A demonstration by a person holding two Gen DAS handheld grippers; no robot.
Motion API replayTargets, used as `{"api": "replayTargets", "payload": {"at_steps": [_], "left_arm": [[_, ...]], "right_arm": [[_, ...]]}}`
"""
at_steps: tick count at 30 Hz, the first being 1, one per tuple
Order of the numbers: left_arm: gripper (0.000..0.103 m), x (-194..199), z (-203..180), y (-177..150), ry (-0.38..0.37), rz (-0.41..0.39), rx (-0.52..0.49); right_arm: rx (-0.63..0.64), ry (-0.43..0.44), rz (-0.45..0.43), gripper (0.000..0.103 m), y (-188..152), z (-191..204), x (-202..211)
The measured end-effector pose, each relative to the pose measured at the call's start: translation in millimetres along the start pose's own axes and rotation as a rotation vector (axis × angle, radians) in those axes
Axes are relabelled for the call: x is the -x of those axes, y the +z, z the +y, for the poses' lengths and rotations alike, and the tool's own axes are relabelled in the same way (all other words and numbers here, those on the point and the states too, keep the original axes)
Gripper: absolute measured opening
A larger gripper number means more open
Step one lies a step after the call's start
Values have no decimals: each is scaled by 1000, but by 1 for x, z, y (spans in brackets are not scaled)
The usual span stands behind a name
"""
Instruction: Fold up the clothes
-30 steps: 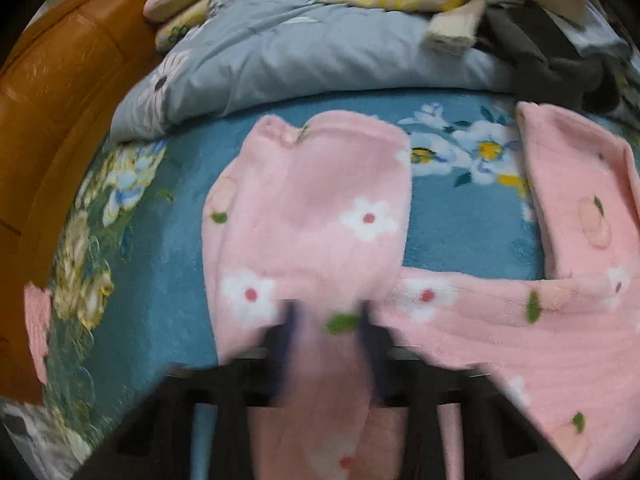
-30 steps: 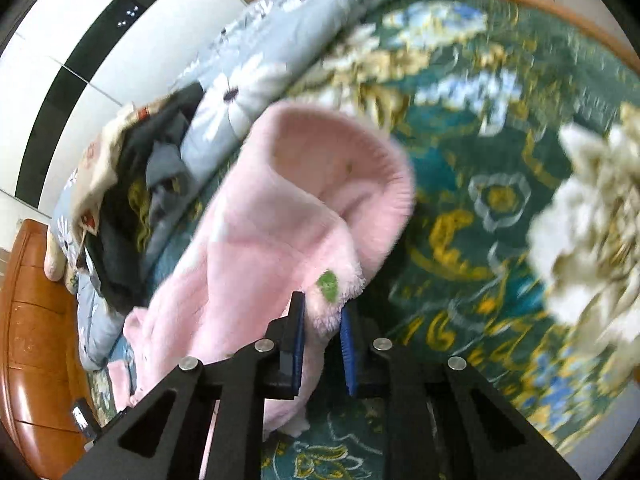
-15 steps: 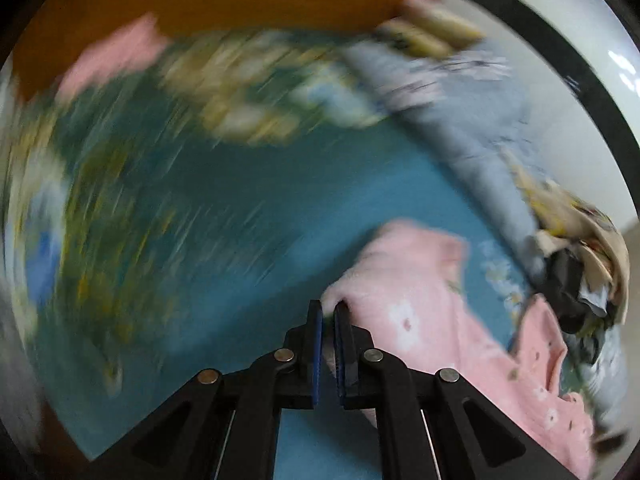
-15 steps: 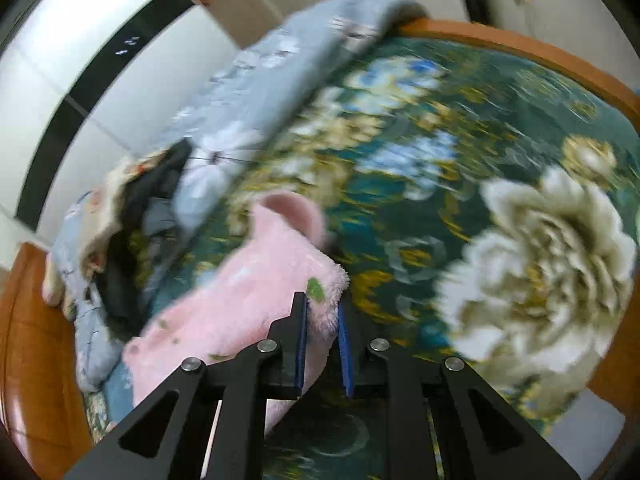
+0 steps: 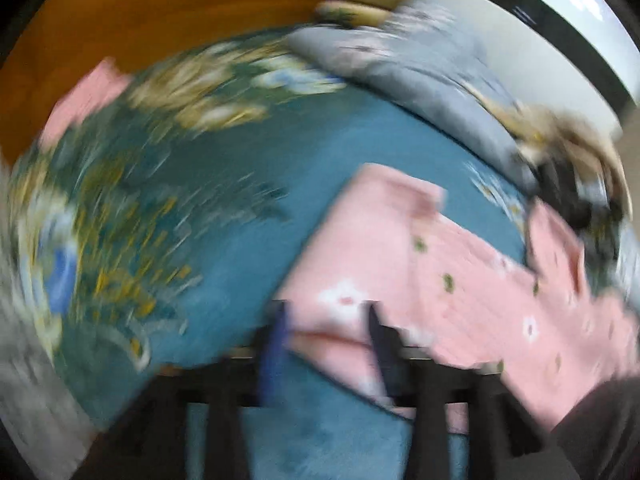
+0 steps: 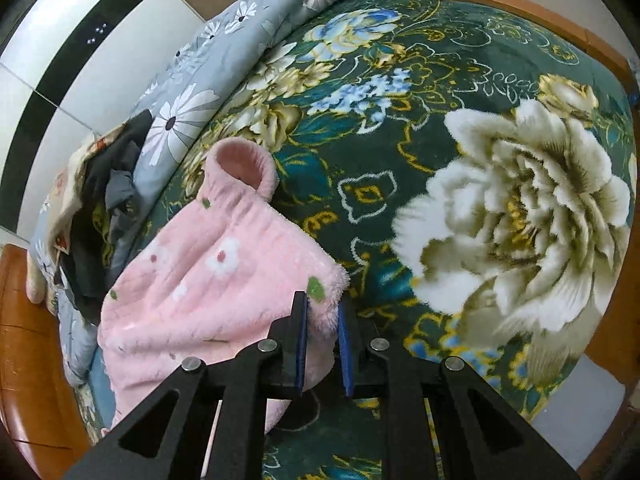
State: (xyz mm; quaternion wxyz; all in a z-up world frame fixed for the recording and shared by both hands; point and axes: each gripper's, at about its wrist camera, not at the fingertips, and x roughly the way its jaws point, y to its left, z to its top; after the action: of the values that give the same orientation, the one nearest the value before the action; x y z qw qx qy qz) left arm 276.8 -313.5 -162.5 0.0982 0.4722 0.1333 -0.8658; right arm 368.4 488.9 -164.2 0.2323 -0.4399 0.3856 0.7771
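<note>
A pink fleece garment with white flowers [image 5: 460, 276] lies spread on the blue floral blanket [image 5: 256, 216]. The left wrist view is blurred. My left gripper [image 5: 326, 320] is open, its fingers either side of the garment's near folded edge. In the right wrist view the same pink garment [image 6: 208, 280] lies bunched, a cuffed sleeve end [image 6: 244, 164] pointing away. My right gripper [image 6: 323, 312] is shut on the garment's fuzzy corner.
A grey daisy-print duvet [image 6: 224, 64] and a heap of dark clothes [image 6: 108, 208] lie along the far side. An orange wooden bed frame [image 6: 520, 8] borders the blanket [image 6: 400, 120]. Another pink piece [image 5: 88, 96] lies by the wooden board [image 5: 180, 8].
My left gripper was shut on the garment's edge half a second ago and now stands open over it. My right gripper has kept its grip and drawn the corner outward, flattening the cloth.
</note>
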Motion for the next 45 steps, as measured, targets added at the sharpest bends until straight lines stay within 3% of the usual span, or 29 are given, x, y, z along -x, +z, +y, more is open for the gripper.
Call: {"api": "replayTargets", "payload": {"at_steps": [4,6,11,12,14,15,16,20,24,34,41,45], "left_arm": [[65,-26,-33,0,-15,62,-113],[65,-43,-45,-4,25,121,-162],[66,-48,-51,-17,48,102,-209],[64,-47,-47,-17,34,93,-189],[42,-45,-37,-17,38,70,-146],[19,-44,-32,-17,57,61,-132],[10,-42,-25,-14,41,53,-102],[8,-23,20,2,-24,-17,60],[7,9,100,25,-22,-121,302],[7,-29,176,-2,-82,14,576],[7,9,171,-4,-119,-66,584],[7,14,172,-15,-74,-61,573]], "right_arm": [[8,-18,10,15,0,6,-1],[26,-29,12,15,-1,10,0],[30,-58,18,15,-1,13,0],[31,-66,21,15,-2,14,-1],[31,-83,26,15,-2,17,-2],[32,-92,28,15,-2,18,-2],[33,-99,29,15,-3,20,-2],[50,-113,13,15,-2,29,2],[63,-123,-21,15,5,37,15],[67,-167,10,15,-2,41,3],[98,-125,-35,14,7,46,26],[89,-121,-20,14,2,30,24]]}}
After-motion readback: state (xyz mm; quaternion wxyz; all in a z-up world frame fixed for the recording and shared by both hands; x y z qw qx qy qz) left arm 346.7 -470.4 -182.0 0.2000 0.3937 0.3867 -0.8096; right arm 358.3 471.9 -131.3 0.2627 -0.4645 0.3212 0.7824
